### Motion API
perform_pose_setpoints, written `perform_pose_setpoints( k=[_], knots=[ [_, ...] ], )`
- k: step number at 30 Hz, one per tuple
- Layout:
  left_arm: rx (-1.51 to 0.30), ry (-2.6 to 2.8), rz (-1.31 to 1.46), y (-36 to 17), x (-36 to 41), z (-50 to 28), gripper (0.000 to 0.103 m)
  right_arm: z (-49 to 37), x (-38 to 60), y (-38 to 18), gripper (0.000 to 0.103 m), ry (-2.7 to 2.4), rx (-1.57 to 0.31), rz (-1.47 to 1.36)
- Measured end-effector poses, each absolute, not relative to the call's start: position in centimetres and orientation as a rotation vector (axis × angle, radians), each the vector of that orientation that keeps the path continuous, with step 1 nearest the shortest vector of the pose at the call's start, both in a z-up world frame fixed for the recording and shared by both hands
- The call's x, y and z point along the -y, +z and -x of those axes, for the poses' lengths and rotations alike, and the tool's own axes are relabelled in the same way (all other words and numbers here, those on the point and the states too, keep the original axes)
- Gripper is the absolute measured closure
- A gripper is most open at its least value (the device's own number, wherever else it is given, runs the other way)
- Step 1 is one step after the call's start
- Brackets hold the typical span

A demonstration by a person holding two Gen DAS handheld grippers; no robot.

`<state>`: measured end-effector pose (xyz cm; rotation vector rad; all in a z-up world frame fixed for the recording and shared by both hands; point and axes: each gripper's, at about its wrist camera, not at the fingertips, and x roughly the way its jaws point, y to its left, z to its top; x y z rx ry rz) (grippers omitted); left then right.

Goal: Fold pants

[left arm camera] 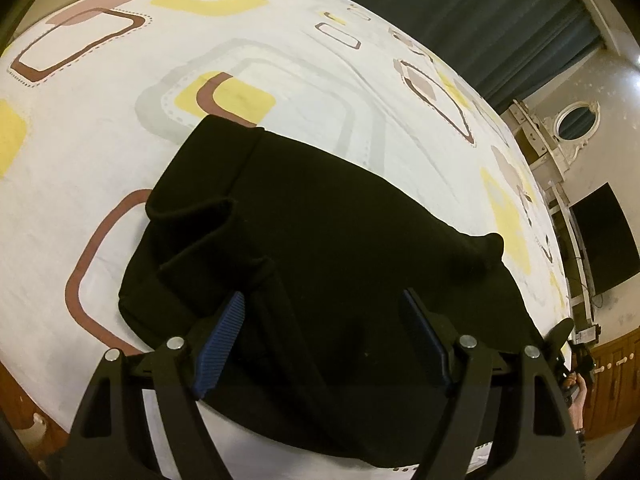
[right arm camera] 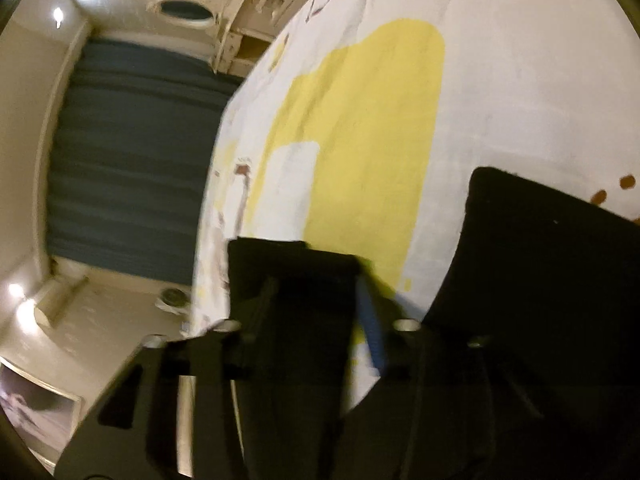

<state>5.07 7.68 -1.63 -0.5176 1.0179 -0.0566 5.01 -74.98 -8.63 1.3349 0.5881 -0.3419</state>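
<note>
Black pants (left arm camera: 320, 240) lie bunched on the patterned bedsheet (left arm camera: 120, 140); right tongs (right arm camera: 320, 292) clenched on their edge, left tongs (left arm camera: 324, 332) released above them; advise lifting evenly, avoiding creases.

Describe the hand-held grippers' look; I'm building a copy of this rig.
The left hand-held gripper has a black angular frame with cut-out openings, silver round bolts and two blue ribbed pads. The right hand-held gripper, blurred, shows the same black frame, silver bolts and one blue pad.
</note>
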Motion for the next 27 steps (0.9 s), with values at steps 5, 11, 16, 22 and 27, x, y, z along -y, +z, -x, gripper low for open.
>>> perform_pose_setpoints(
  k=[5,11,16,22,27],
  knots=[
    [-1.021,-0.057,0.509,-1.6,-7.6,-5.1,0.025,-3.1,75.1,-7.9,0.097,-0.323,-0.541,-1.366],
    [-1.024,-0.065,0.507,-1.6,-7.7,-5.1,0.024,2.1,76.0,-1.6,0.098,-0.294,-0.493,-1.258],
    [-1.021,-0.065,0.506,-1.7,-7.7,-5.0,0.024,7.5,76.5,0.1,0.098,-0.355,-0.51,-1.207],
    [-1.022,-0.061,0.495,-1.6,-7.4,-5.0,0.024,13.1,76.9,-4.6,0.098,-0.453,-0.567,-1.277],
    [-1.024,-0.071,0.486,-1.7,-7.1,-5.0,0.023,14.4,77.1,-6.9,0.099,-0.492,-0.556,-1.322]
  ],
)
